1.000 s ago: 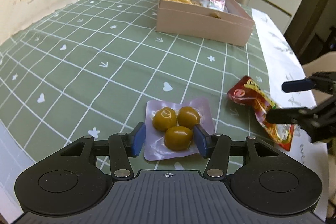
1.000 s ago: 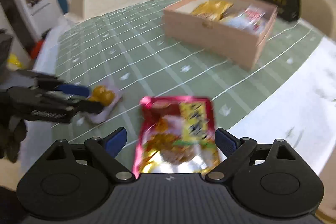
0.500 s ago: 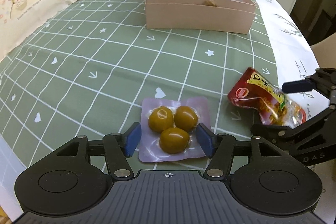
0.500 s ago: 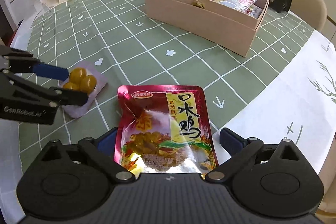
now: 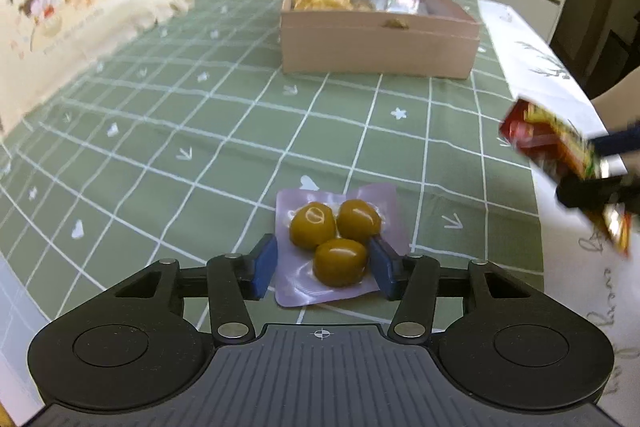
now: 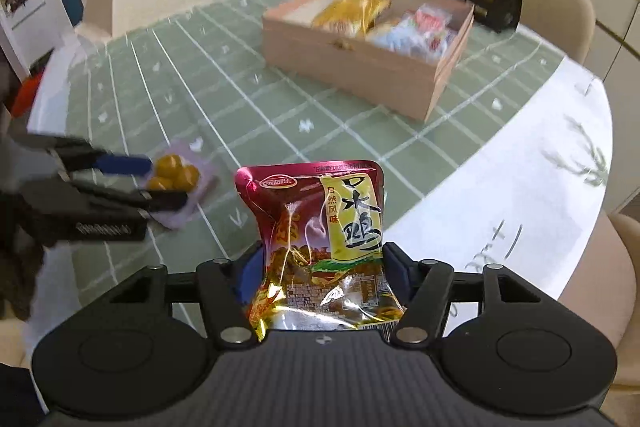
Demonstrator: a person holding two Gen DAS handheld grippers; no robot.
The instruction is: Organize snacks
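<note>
Right wrist | right gripper (image 6: 322,267) fingers clamp red pouch (image 6: 320,247) | left gripper (image 5: 322,267) fingers grip purple packet (image 5: 336,247) | pink box (image 6: 360,67) ahead

Your red snack pouch (image 6: 320,247) with the yellow label stands upright, lifted off the table. The clear pack of three olive-green fruits (image 5: 336,247) lies flat on the green checked cloth, well short of the pink box (image 5: 380,43) holding other snacks.

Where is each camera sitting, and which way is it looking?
Left wrist: on the left claw, looking across the table at the purple pack of green fruits between its fingers; the right claw shows at the right edge.
Right wrist: on the right claw, looking at the red snack bag it grips; the left claw shows at left.
Both see the pink box and both snacks.
</note>
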